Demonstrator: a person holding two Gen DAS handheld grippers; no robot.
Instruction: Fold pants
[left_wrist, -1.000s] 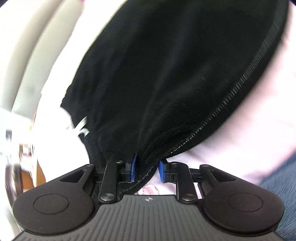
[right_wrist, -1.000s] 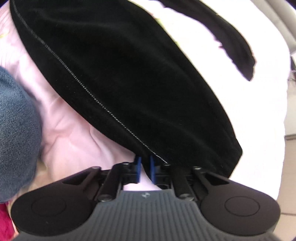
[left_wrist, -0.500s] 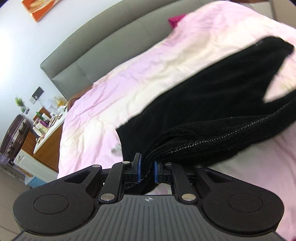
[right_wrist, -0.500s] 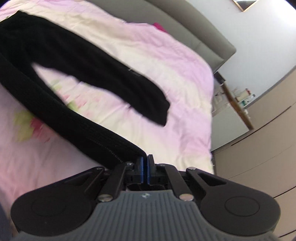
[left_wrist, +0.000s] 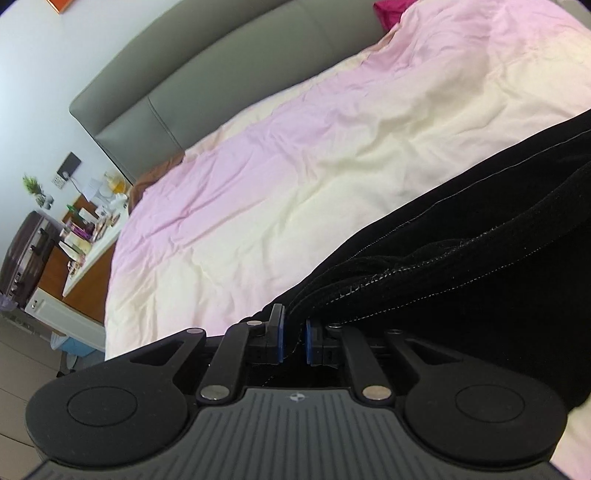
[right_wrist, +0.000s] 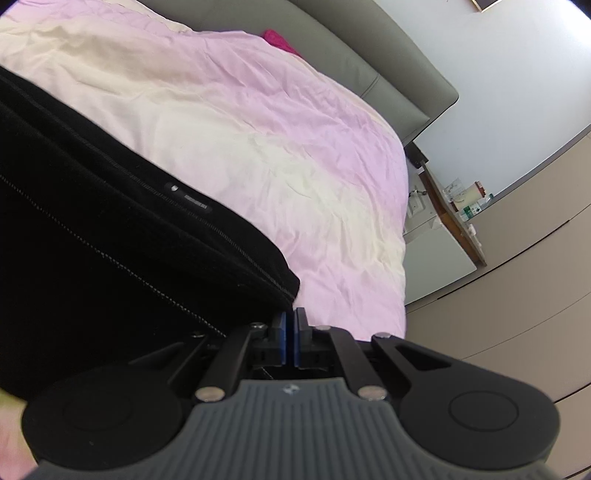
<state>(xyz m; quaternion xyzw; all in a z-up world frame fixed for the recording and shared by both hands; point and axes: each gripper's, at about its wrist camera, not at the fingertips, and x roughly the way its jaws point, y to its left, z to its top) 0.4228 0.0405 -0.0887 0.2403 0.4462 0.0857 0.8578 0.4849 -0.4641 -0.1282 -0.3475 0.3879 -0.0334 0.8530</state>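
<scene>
While lying low over the pink duvet, both reaching toward twelve o'clock: left gripper pinching the black pants at their stitched hem, right gripper clamping their corner. Showing a small label at ten o'clock only in the right view. Showing a cluttered nightstand at nine o'clock only in the left view, pants spreading toward three o'clock.

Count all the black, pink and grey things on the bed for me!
Black: 3, the pants, the left gripper and the right gripper, both clamped on the pants.
Pink: 2, the duvet and a magenta pillow.
Grey: 1, the headboard.
Total: 6.
</scene>
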